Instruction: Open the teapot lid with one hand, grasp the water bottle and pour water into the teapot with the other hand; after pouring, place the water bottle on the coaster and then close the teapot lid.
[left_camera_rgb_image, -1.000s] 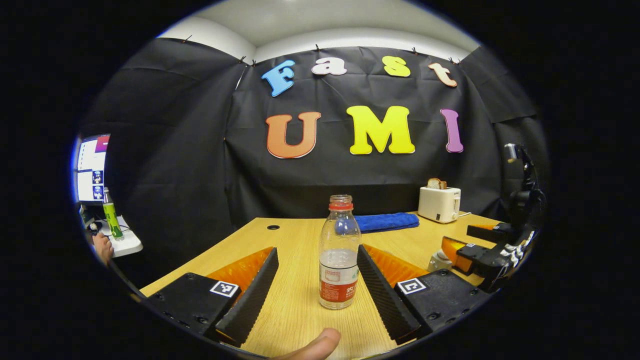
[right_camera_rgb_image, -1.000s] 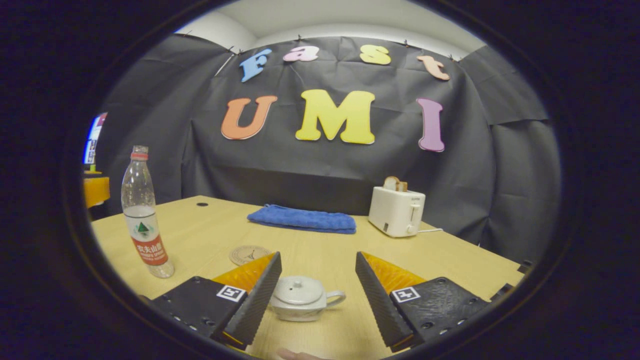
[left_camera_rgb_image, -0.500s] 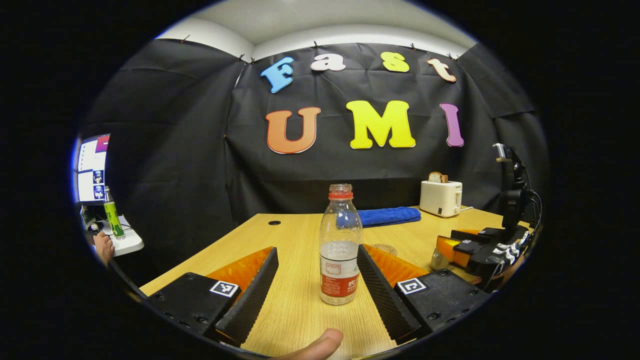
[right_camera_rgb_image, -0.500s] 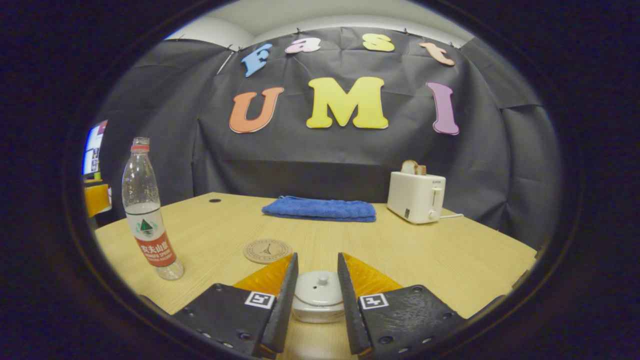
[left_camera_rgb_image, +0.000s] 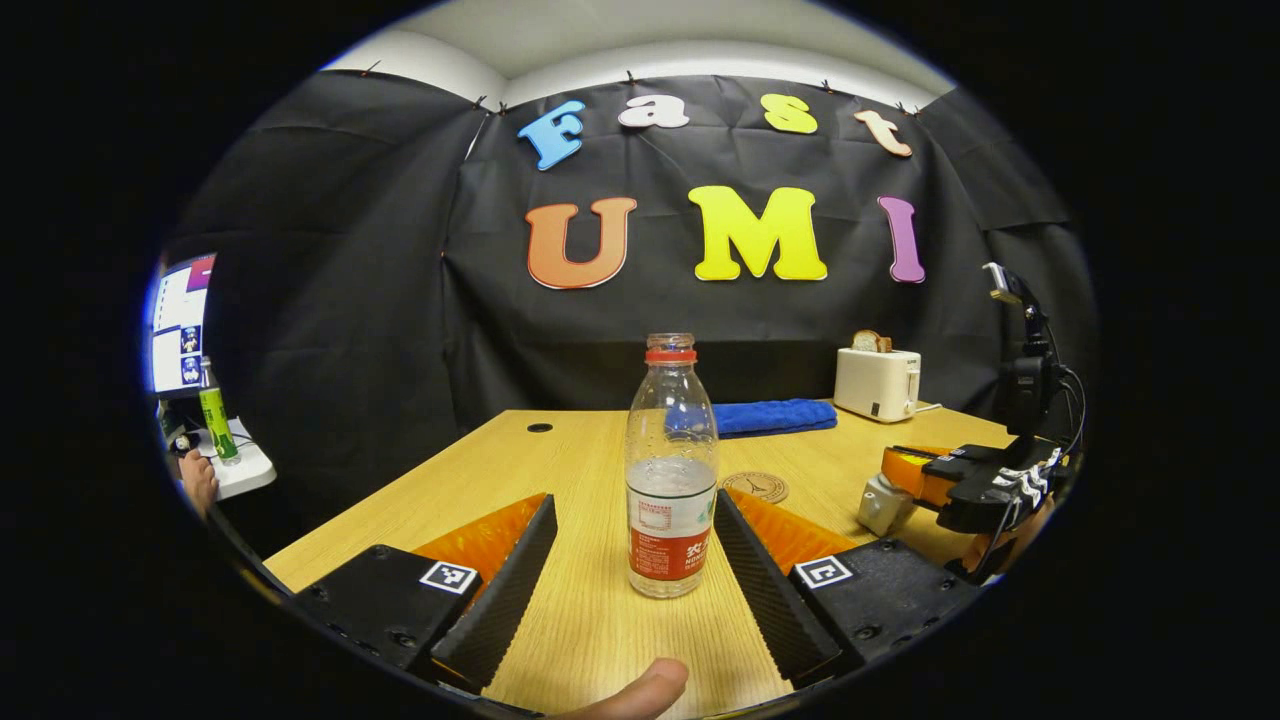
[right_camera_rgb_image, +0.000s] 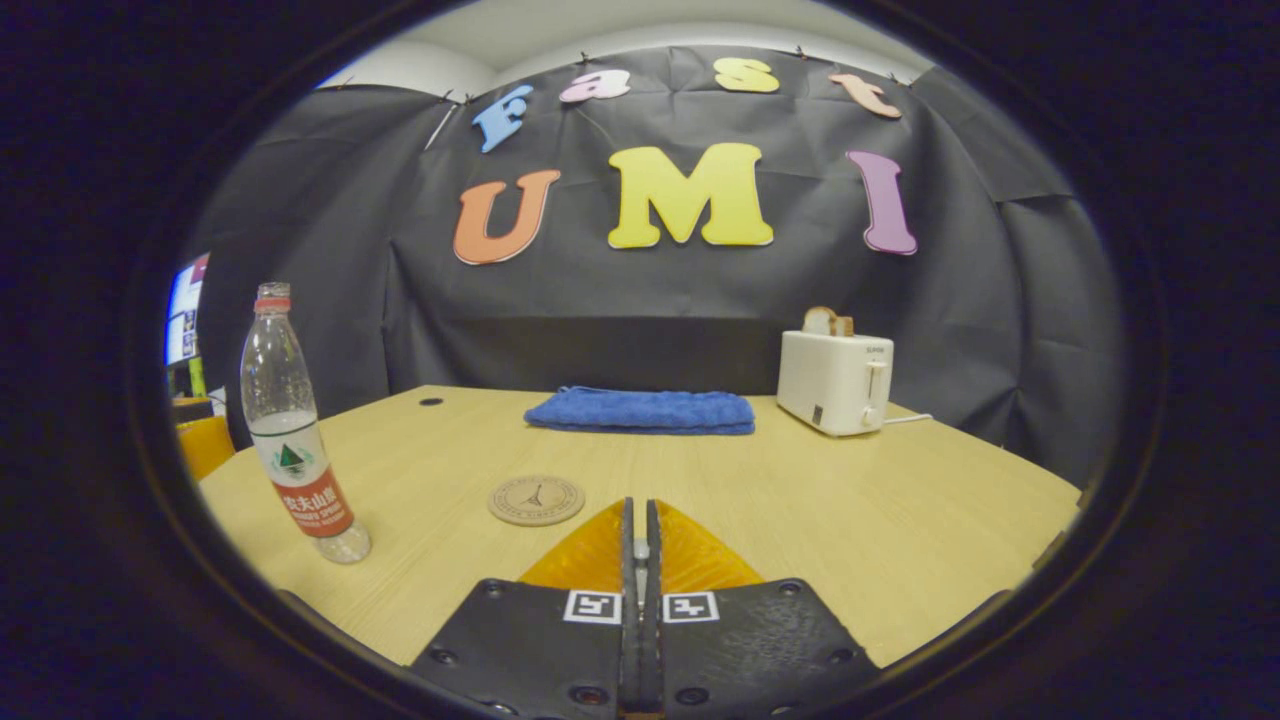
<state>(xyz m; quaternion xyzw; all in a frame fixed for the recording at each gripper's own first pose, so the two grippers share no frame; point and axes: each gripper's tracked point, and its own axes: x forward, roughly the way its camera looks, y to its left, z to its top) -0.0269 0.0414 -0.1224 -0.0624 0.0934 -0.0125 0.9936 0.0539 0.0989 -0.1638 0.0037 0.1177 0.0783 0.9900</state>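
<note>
A clear water bottle (left_camera_rgb_image: 670, 470) with a red label and no cap stands upright on the wooden table, about a third full. My left gripper (left_camera_rgb_image: 633, 498) is open around it, one finger on each side, neither touching. Farther right, my right gripper (left_camera_rgb_image: 905, 470) hovers over the small white teapot (left_camera_rgb_image: 880, 503). In the right gripper view the right gripper (right_camera_rgb_image: 640, 512) has its fingers nearly together, pinching the teapot lid's knob, which shows as a pale sliver between them; the pot itself is hidden beneath. The round coaster (right_camera_rgb_image: 536, 499) lies ahead, and the bottle (right_camera_rgb_image: 295, 440) stands to the left.
A folded blue towel (right_camera_rgb_image: 642, 411) and a white toaster (right_camera_rgb_image: 836, 380) holding toast sit at the table's back. A grommet hole (left_camera_rgb_image: 539, 427) is at the back left. Beyond the table's left edge a side desk carries a green bottle (left_camera_rgb_image: 214, 410) and a monitor. A thumb (left_camera_rgb_image: 630, 690) shows at the bottom.
The right gripper's fingers have closed from wide apart over the teapot lid. The left gripper has edged forward, so the bottle sits deeper between its fingers.
</note>
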